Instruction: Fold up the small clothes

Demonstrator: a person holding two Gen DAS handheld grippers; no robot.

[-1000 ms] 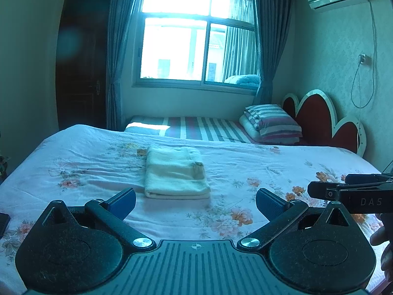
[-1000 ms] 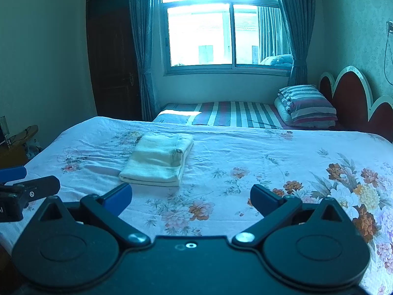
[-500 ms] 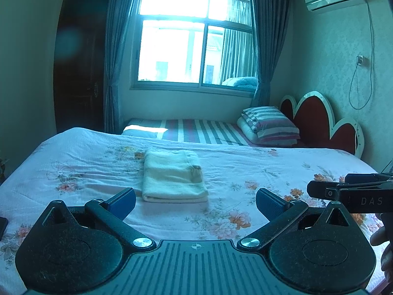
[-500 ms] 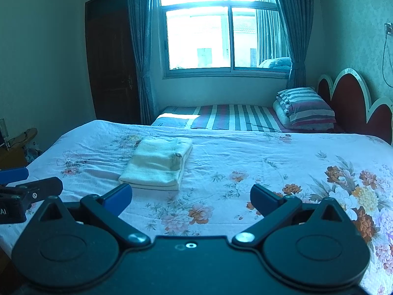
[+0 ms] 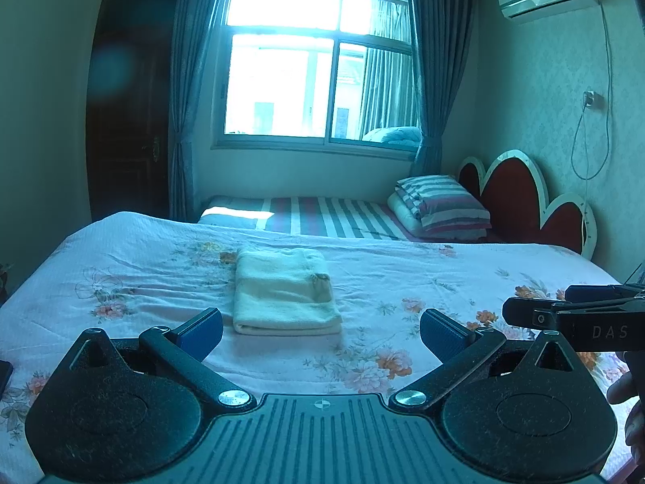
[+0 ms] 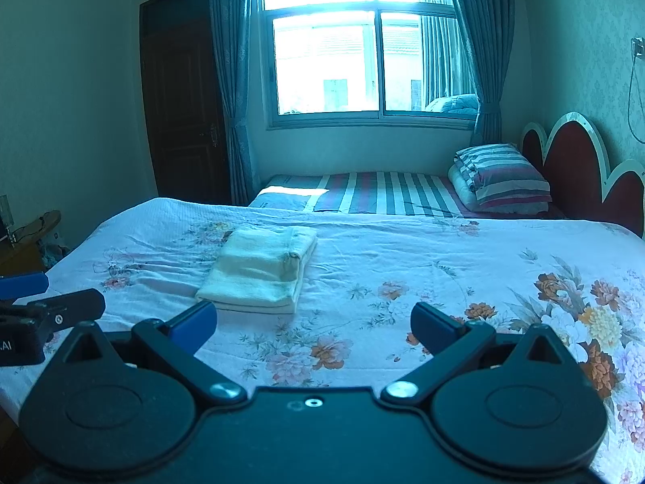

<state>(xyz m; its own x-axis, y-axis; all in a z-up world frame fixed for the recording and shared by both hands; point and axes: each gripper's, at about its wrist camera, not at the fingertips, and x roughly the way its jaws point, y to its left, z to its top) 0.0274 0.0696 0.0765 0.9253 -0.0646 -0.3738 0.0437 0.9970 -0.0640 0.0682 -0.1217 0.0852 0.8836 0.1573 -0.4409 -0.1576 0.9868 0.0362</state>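
Note:
A folded cream-white garment [image 5: 284, 294] lies flat on the floral bedsheet [image 5: 403, 282], a neat rectangle. It also shows in the right wrist view [image 6: 260, 270]. My left gripper [image 5: 320, 330] is open and empty, held above the bed's near edge just short of the garment. My right gripper [image 6: 312, 324] is open and empty, to the right of the garment and a little back from it. The right gripper also shows at the right edge of the left wrist view [image 5: 572, 314]; the left gripper shows at the left edge of the right wrist view [image 6: 44, 310].
A second bed with a striped sheet [image 5: 334, 218] and a folded striped quilt [image 5: 439, 205] lies behind. A red headboard [image 5: 520, 201] is at the right, a dark door [image 5: 129, 121] at the left, a wooden stand [image 6: 24, 242] beside the bed.
Both grippers have tilted slightly upward and drawn back a little, so the garment sits lower in both views. The garment has not moved. Both stay open.

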